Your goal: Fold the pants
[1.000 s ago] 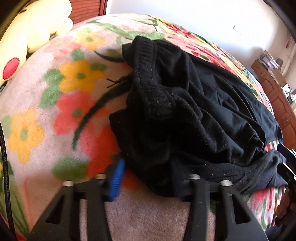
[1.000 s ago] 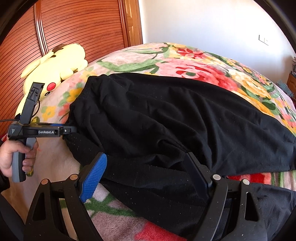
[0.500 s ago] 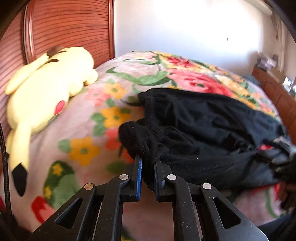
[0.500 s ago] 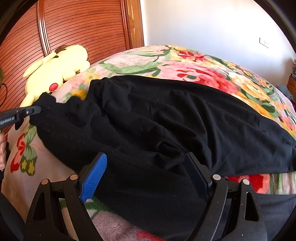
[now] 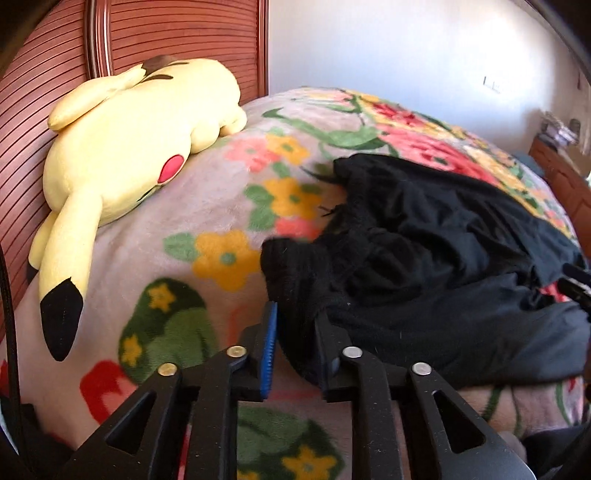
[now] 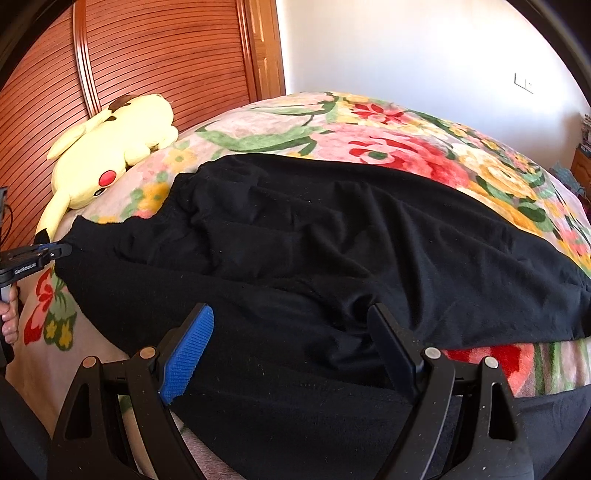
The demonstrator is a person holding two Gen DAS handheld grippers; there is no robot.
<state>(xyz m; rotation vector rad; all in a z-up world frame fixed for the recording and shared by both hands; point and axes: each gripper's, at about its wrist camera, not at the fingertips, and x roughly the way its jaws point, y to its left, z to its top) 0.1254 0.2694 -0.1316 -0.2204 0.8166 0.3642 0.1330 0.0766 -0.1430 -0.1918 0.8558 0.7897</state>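
Black pants point(image 5: 443, 240) point(image 6: 332, 229) lie rumpled across a floral blanket point(image 5: 221, 206) on a bed. My left gripper point(image 5: 295, 317) has a bunched corner of the waistband between its pads, and its jaws are opening slightly around the thick cloth. In the right wrist view the left gripper point(image 6: 55, 251) draws that corner out to the left, with a hand point(image 6: 9, 314) on its handle. My right gripper point(image 6: 291, 314) stands wide open low over the near side of the pants, its fingers on either side of a fold without pinching it.
A yellow plush toy point(image 5: 140, 140) point(image 6: 114, 155) lies by the slatted wooden headboard point(image 5: 166, 33) at the far left. A wooden dresser point(image 5: 561, 177) stands to the right of the bed, in front of a white wall.
The left gripper closed on the waistband corner, then rose and pulled it back and to the left, stretching the pants; its jaws have since widened a little. The right gripper has stayed put.
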